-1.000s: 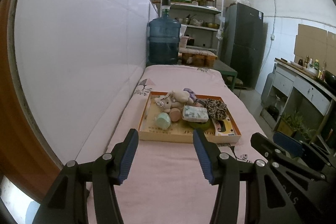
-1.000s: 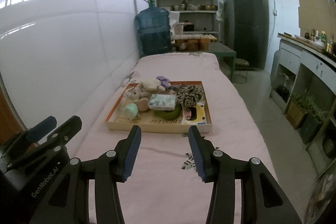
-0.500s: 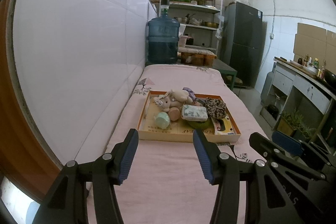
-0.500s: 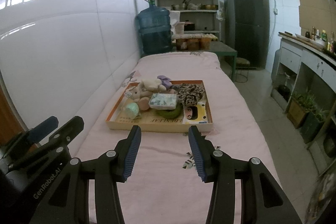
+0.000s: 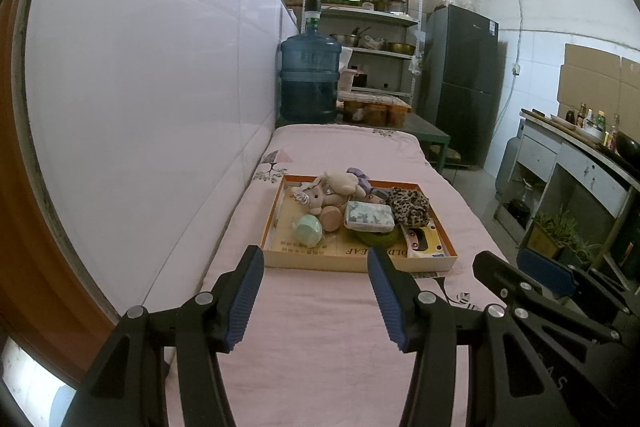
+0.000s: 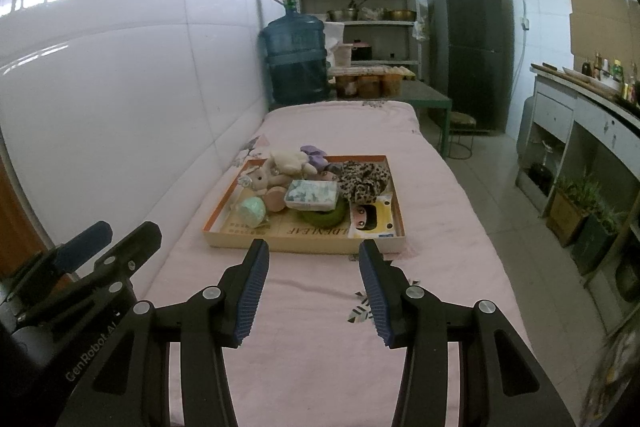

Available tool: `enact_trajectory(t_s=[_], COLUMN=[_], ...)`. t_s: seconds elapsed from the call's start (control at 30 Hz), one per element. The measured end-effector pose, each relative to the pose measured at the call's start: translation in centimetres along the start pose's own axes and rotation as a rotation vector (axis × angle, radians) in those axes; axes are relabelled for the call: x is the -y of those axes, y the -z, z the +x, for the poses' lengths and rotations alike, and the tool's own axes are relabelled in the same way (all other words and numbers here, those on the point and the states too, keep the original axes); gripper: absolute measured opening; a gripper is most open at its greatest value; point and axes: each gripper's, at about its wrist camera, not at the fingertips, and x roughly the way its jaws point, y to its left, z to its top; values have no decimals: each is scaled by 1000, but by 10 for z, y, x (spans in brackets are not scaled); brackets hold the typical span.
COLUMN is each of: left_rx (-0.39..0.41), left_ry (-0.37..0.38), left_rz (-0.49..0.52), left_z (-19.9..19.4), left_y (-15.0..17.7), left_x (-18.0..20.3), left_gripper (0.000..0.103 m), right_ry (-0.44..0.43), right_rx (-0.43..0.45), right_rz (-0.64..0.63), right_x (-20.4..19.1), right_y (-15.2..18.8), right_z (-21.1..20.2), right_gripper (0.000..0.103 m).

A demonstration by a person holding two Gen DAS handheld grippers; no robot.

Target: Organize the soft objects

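A shallow cardboard tray point(image 5: 348, 263) point(image 6: 320, 243) lies on the pink-covered bed, heaped with soft items. In it are a cream plush toy point(image 5: 334, 185) point(image 6: 286, 163), a mint-green ball point(image 5: 309, 230) point(image 6: 253, 211), a floral packet point(image 5: 369, 215) point(image 6: 312, 194) on a green ring, a leopard-print cloth point(image 5: 409, 203) point(image 6: 364, 179) and a yellow cartoon packet point(image 5: 423, 243) point(image 6: 370, 217). My left gripper point(image 5: 316, 261) hovers open just short of the tray's near edge, nothing between its blue pads. My right gripper point(image 6: 314, 254) is open too, empty, beside it.
A white tiled wall runs along the bed's left side. A blue water jug point(image 5: 310, 83) and a small table with jars stand past the bed's far end. Shelves and a dark fridge point(image 5: 460, 87) are behind. Cabinets and potted plants point(image 6: 576, 203) line the floor at right.
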Motion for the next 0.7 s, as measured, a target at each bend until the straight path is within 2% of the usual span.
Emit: enact_trajectory(t_s=[0.7], left_rx=[-1], left_ry=[-1], left_rz=[0], left_z=[-1], left_y=[0], left_x=[1], left_gripper=[54], right_ry=[6], right_rx=[8], right_rz=[-5], right_x=[-3], right_y=[-2], right_z=[0], right_gripper=[49])
